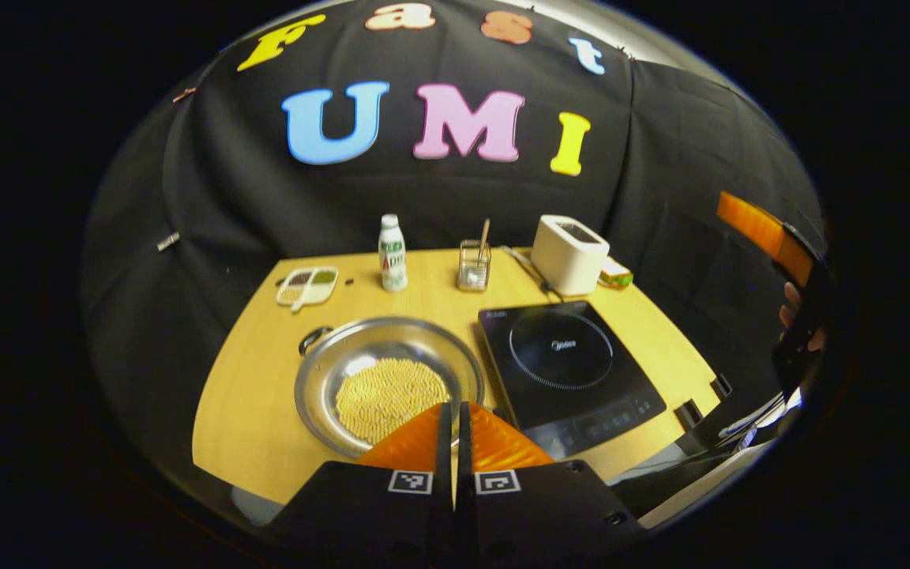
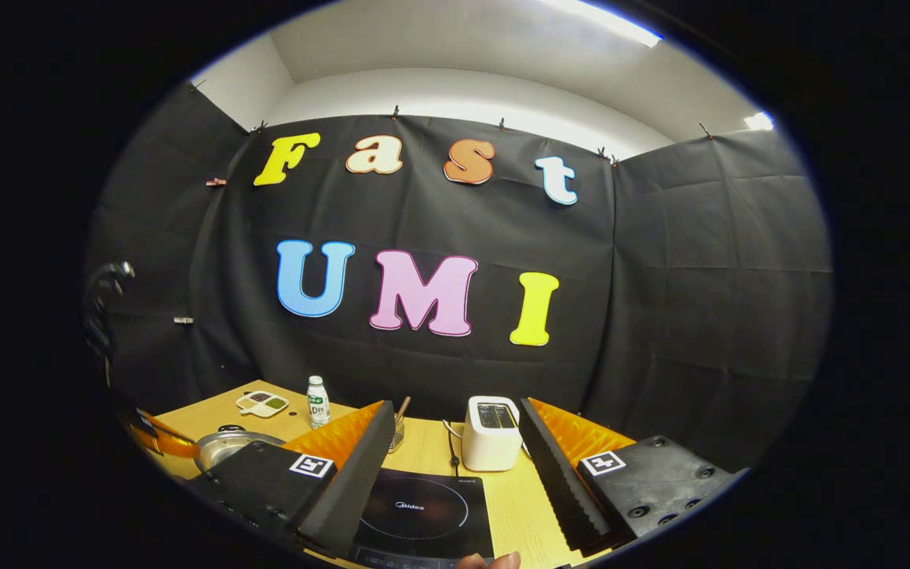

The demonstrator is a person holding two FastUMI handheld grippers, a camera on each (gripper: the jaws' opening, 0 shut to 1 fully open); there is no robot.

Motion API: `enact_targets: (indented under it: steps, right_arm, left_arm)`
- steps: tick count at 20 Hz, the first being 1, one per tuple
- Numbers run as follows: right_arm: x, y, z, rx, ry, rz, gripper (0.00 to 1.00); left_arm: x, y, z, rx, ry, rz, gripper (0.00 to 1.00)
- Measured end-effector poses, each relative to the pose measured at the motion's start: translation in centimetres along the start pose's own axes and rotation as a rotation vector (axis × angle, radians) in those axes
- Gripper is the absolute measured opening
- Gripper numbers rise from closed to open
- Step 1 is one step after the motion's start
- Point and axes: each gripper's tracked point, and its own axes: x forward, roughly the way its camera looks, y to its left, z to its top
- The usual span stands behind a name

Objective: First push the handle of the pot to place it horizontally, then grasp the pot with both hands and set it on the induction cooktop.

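The table (image 1: pixel 257 411) spans the lower middle of the left gripper view, wooden, with everything on it. The cooktop (image 1: pixel 569 367) lies right of centre there, bare on top. Just left of it, close but apart, sits the pot (image 1: pixel 388 383), a wide shallow metal pan holding a patch of yellow grains; one small handle (image 1: pixel 313 338) shows at its upper left rim, and the near rim is hidden behind the fingers. Behind, along the back edge, stand a toaster (image 1: pixel 569 253), a bottle (image 1: pixel 392 253), a glass (image 1: pixel 474 265) with a stick in it, and a divided dish (image 1: pixel 307 286).

The left gripper (image 1: pixel 455 431) sits at the bottom centre, fingers pressed together on nothing, above the pot's near edge. The right gripper (image 2: pixel 455 462), at the bottom of the right gripper view, is spread wide over the cooktop, holding nothing.

I judge the first step to be in hand: the handle is not yet pushed level and nothing is grasped. Next, the closed left fingers probably need to come down to the handle and nudge it sideways gently, without sliding the pot.
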Motion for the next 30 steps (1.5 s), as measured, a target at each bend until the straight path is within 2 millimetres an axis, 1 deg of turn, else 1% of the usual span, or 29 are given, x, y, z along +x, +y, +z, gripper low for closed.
enact_targets:
  steps: [1,2,3,5,6,8,9,10,13,16,19,23,26,30]
  right_arm:
    - [0.0,-0.1,-0.1,-0.003,0.002,-0.003,0.98]
    - [-0.1,-0.4,-0.2,-0.004,0.003,-0.007,0.96]
    - [-0.1,-0.5,-0.3,-0.004,0.004,-0.011,0.98]
    - [-0.2,-0.9,-0.6,-0.002,0.009,-0.016,0.98]
    - [-0.1,-1.0,-0.6,-0.001,0.011,-0.018,0.98]
    - [0.0,-1.1,-0.5,-0.002,0.01,-0.02,0.98]
    - [0.0,-1.1,-0.6,-0.005,0.011,-0.021,0.96]
    - [0.0,-1.2,-0.8,-0.007,0.013,-0.021,0.98]
    - [0.0,-1.6,-0.8,-0.008,0.016,-0.028,0.98]
    - [0.1,-2.0,-1.0,-0.01,0.02,-0.041,0.98]
    - [0.1,-2.6,-1.2,-0.012,0.027,-0.054,0.98]
    - [0.2,-3.4,-1.4,-0.008,0.033,-0.069,0.98]
    - [0.4,-3.4,-1.6,-0.008,0.038,-0.072,0.98]
    - [0.5,-3.6,-1.7,-0.01,0.041,-0.071,0.98]
  left_arm:
    - [0.3,-0.2,-1.1,-0.01,0.052,-0.017,0.05]
    - [0.7,-0.4,-2.2,-0.021,0.107,-0.037,0.05]
    - [1.2,-0.7,-3.3,-0.033,0.166,-0.058,0.05]
    - [1.7,-0.5,-6.2,-0.056,0.291,-0.083,0.05]
    - [2.3,-0.5,-7.3,-0.056,0.341,-0.089,0.05]
    - [3.7,-0.4,-8.9,-0.031,0.419,-0.088,0.05]
    - [4.5,-0.3,-9.5,-0.009,0.443,-0.085,0.05]
    - [5.2,-0.1,-9.9,0.012,0.464,-0.082,0.05]
    - [7.1,0.6,-11.4,0.066,0.522,-0.059,0.05]
    - [8.8,0.6,-11.6,0.085,0.541,-0.038,0.05]
    - [10.1,0.3,-11.0,0.083,0.532,-0.025,0.05]
    - [11.0,-0.6,-10.4,0.077,0.527,-0.01,0.05]
    - [11.5,-1.0,-10.2,0.081,0.531,0.018,0.05]
    - [12.5,-1.9,-9.2,0.075,0.526,0.057,0.05]
